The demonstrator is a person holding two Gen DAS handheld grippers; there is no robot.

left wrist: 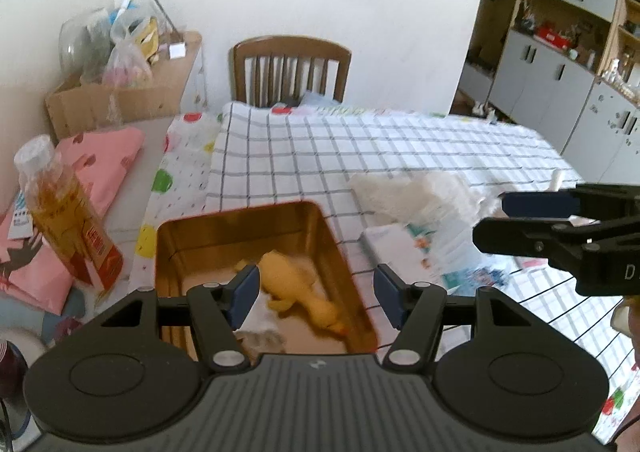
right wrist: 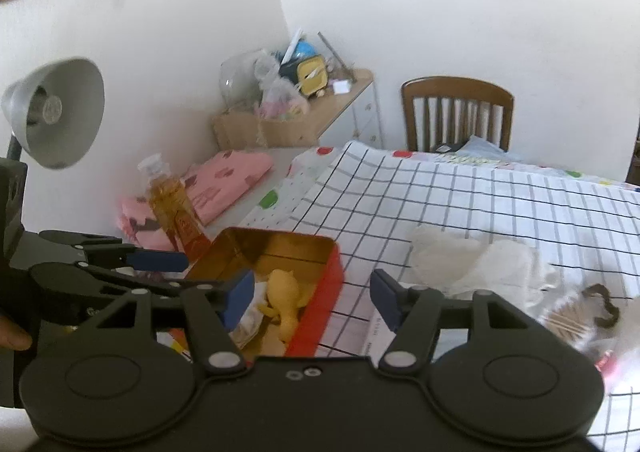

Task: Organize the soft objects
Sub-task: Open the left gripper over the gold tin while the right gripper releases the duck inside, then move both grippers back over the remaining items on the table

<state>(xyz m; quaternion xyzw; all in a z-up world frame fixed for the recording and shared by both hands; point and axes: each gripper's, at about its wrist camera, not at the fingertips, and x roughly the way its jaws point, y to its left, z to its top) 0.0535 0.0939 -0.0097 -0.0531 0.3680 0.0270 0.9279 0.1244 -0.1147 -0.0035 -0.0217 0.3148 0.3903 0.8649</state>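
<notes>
Both grippers hang open above the tin (left wrist: 256,236), which stands on the checked cloth (left wrist: 360,148).

Left of the tin stands a bottle (left wrist: 68,220) on pink fabric (left wrist: 100,164). The left gripper (left wrist: 314,290) holds nothing, its jaws parted above the tin. Inside the tin lies a yellow toy (left wrist: 298,288), free of both grippers. Right of the tin lies a white cloth (left wrist: 420,192). The right gripper (right wrist: 312,298) hangs over the tin's right side, its jaws apart and empty.
</notes>
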